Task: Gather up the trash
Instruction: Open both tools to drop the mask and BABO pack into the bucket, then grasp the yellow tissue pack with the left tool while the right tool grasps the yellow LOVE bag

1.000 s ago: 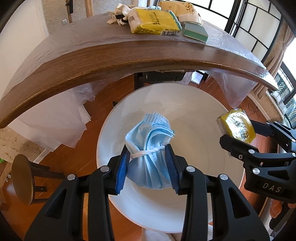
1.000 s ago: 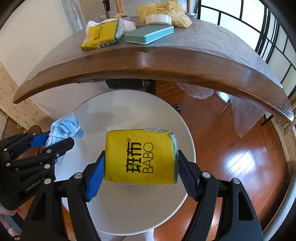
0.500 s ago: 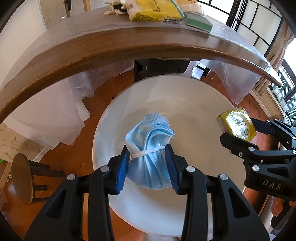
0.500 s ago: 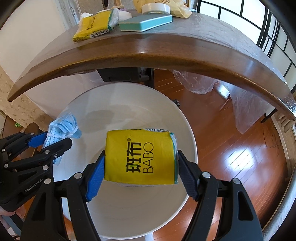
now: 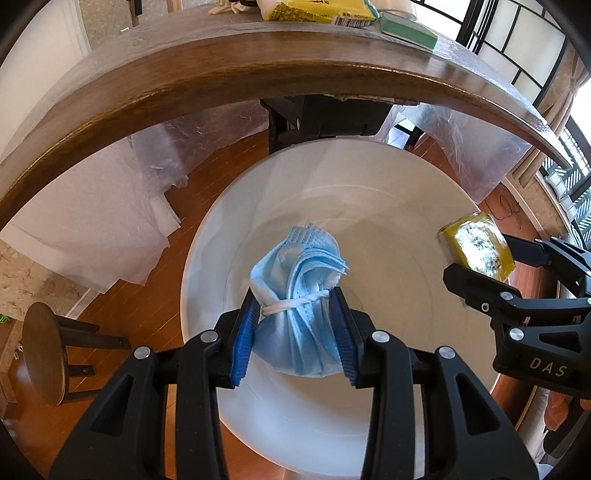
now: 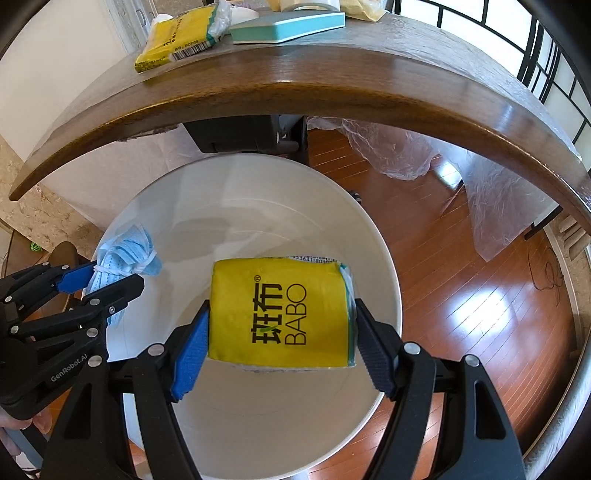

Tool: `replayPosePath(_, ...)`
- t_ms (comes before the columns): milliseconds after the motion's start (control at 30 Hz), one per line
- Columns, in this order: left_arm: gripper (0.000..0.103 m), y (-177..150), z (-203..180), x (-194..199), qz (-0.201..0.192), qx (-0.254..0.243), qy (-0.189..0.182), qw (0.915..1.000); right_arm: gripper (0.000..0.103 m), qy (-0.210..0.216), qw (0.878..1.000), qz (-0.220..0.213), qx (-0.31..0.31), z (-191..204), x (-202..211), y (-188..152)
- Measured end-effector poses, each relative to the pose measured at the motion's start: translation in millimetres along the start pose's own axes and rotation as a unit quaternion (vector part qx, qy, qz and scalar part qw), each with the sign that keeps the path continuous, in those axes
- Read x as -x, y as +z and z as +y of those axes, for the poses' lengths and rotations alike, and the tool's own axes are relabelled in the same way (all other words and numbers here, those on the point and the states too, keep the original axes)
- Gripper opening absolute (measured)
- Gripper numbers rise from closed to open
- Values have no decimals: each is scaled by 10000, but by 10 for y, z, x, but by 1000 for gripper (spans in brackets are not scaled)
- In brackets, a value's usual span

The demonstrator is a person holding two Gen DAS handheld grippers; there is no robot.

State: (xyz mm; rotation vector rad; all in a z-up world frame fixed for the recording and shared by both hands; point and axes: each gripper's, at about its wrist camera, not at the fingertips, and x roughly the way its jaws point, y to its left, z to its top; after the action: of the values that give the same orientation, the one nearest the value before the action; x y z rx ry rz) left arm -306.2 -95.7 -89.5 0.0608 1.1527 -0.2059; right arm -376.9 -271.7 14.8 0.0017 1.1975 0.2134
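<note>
My left gripper (image 5: pixel 295 321) is shut on a crumpled blue face mask (image 5: pixel 301 273) tied with a white strap, held over the open white bin (image 5: pixel 399 192). My right gripper (image 6: pixel 279 325) is shut on a yellow BABO tissue pack (image 6: pixel 280 314), also held over the bin (image 6: pixel 258 192). In the left wrist view the right gripper and its pack (image 5: pixel 476 251) sit at the bin's right rim. In the right wrist view the left gripper with the mask (image 6: pixel 125 258) sits at the bin's left rim.
A curved wooden table edge (image 5: pixel 258 70) arches above the bin, covered in clear plastic. On it lie another yellow pack (image 6: pixel 177 46) and a teal box (image 6: pixel 288 27). A small round stool (image 5: pixel 42 354) stands on the wood floor at the left.
Both grippers have dropped lower toward the bin, which looks larger now; the table edge has risen in view. Both still hold their items.
</note>
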Motion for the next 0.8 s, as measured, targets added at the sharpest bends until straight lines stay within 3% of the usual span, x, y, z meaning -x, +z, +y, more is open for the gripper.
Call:
replayPosePath(300, 41, 4, 5, -4, -14, 7, 10, 10000, 72, 34, 10000, 38, -10, -17, -32, 2)
replayPosePath(400, 57, 1, 16, 3, -21, 42, -23, 10000, 73, 34, 10000, 35, -76, -45, -22, -1)
replayPosePath(733, 58, -33, 20, 66, -74, 96, 11, 9999, 80, -41, 9998, -116, -159, -106, 101, -48)
replayPosePath(800, 67, -33, 12, 93, -92, 107, 24, 9999, 86, -63, 9997, -182, -171, -116, 158, -51)
